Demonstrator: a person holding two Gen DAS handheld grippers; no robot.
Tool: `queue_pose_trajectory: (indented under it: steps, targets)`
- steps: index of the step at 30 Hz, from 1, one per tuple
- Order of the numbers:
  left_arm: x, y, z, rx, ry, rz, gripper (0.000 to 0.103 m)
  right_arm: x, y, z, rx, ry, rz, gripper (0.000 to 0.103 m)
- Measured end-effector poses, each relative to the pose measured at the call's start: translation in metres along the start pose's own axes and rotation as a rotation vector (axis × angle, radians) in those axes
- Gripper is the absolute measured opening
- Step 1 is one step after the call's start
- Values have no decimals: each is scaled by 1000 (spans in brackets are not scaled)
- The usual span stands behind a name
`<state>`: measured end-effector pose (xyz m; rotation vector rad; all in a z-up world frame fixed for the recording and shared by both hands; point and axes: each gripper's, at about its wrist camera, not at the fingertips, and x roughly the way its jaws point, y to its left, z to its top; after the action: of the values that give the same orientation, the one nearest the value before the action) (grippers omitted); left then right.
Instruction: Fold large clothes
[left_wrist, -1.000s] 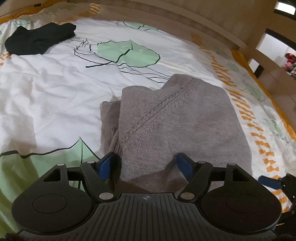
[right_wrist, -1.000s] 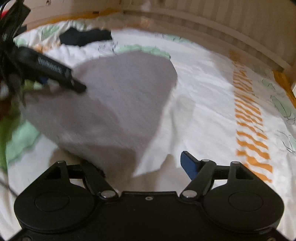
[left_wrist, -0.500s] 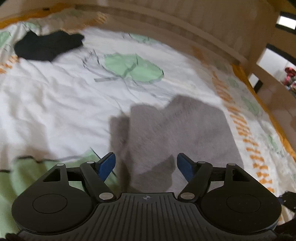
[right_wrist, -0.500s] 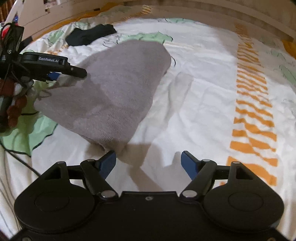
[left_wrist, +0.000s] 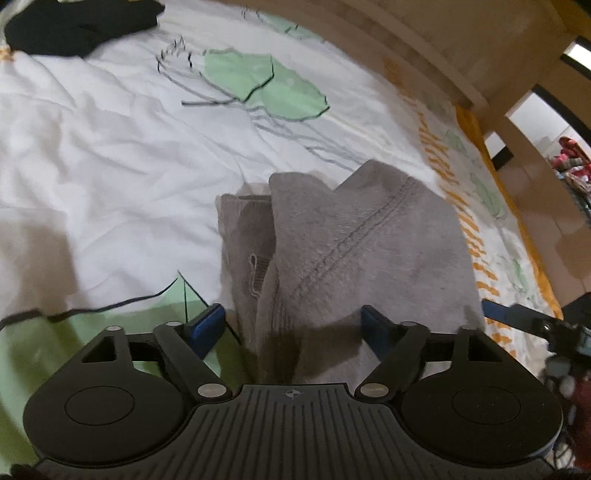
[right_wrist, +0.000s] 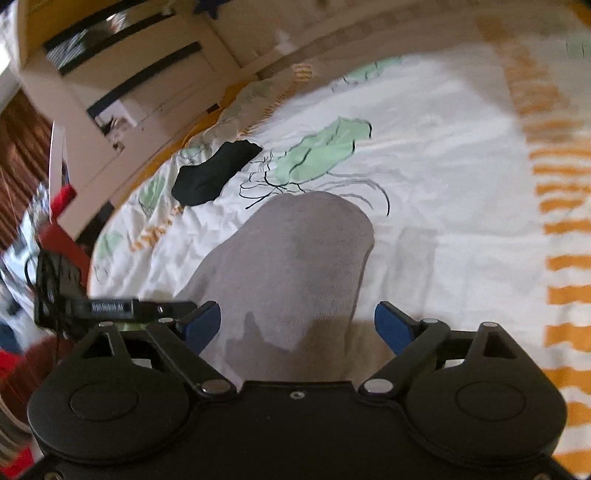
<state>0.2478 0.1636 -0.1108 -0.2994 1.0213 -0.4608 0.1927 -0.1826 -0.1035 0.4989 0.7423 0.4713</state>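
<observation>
A grey knit sweater (left_wrist: 362, 251) lies folded on the bed, with a narrower layer sticking out at its left side. My left gripper (left_wrist: 293, 325) hovers over its near edge. Its jaws are opening, the cloth lies below the gap and neither blue pad presses on it. My right gripper (right_wrist: 297, 326) stands over the sweater (right_wrist: 291, 254) from the other side. Its jaws are opening too, wide apart and not touching the cloth. One blue finger (left_wrist: 496, 309) of the right gripper shows in the left wrist view. A black finger (right_wrist: 110, 306) of the left gripper shows in the right wrist view.
The bed cover (left_wrist: 92, 155) is white with green leaves and orange stripes. A black garment (left_wrist: 74, 26) (right_wrist: 214, 173) lies near the far edge. A wooden bed frame (left_wrist: 443, 55) runs behind it. White furniture (right_wrist: 122, 74) and red items (right_wrist: 59, 229) stand beside the bed.
The sweater, held up off the bed a second ago, now lies flat and folded. Both grippers' jaws stand wider. The right gripper has rolled and swung over the sweater.
</observation>
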Motion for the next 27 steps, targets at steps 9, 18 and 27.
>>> queue_pose_trajectory:
  steps: [9, 18, 27]
  targets:
    - [35, 15, 25, -32, 86, -168, 97, 58, -59, -4, 230, 52, 197, 94]
    - [62, 23, 39, -70, 100, -355, 102, 84, -70, 7, 271, 27, 352, 93]
    - [68, -28, 61, 3, 34, -441, 90, 41, -24, 33, -59, 40, 98, 61]
